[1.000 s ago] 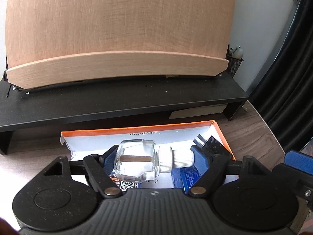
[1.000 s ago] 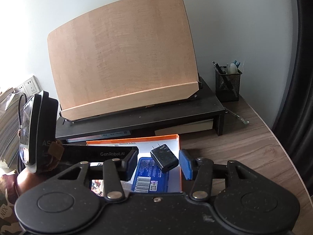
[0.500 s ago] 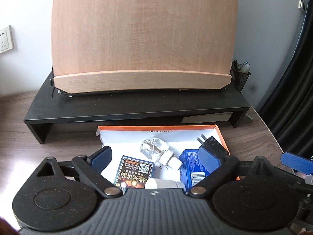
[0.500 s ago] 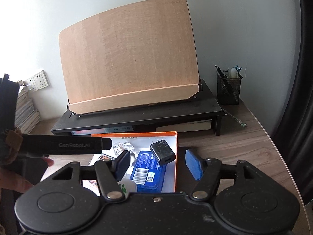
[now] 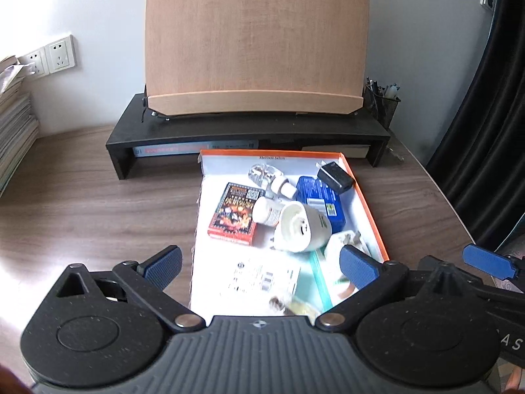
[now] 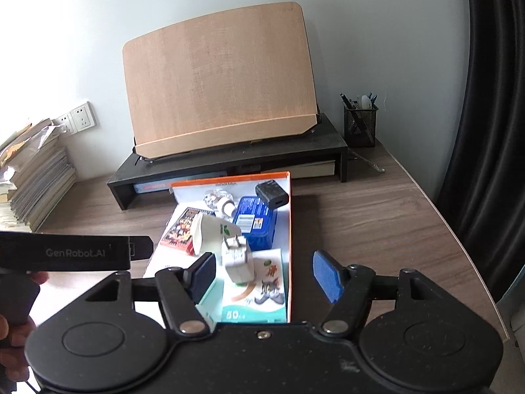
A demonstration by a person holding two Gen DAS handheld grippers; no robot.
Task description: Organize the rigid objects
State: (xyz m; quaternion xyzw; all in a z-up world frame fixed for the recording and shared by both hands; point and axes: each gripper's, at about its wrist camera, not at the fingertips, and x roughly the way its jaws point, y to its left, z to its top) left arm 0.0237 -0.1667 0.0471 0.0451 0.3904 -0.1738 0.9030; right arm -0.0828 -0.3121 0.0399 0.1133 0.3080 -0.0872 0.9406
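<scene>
Left tongs (image 5: pixel 259 264) spread wide, gripping nothing, above near end of orange-rimmed box (image 5: pixel 367 210) on table (image 5: pixel 92 203). Right tongs (image 6: pixel 264 274) likewise released. Glass bottle (image 5: pixel 265 174) lying at box's far end, beside blue case (image 5: pixel 323 203) and black charger (image 5: pixel 335 176).

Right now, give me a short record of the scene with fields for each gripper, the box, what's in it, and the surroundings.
left gripper: open, empty, above the near end of the box
right gripper: open, empty
box: shallow, orange rim, white inside, on the wooden desk
contents: glass bottle, black charger, blue pack, card box, white cup, white plug
behind: wooden stand on black riser
</scene>
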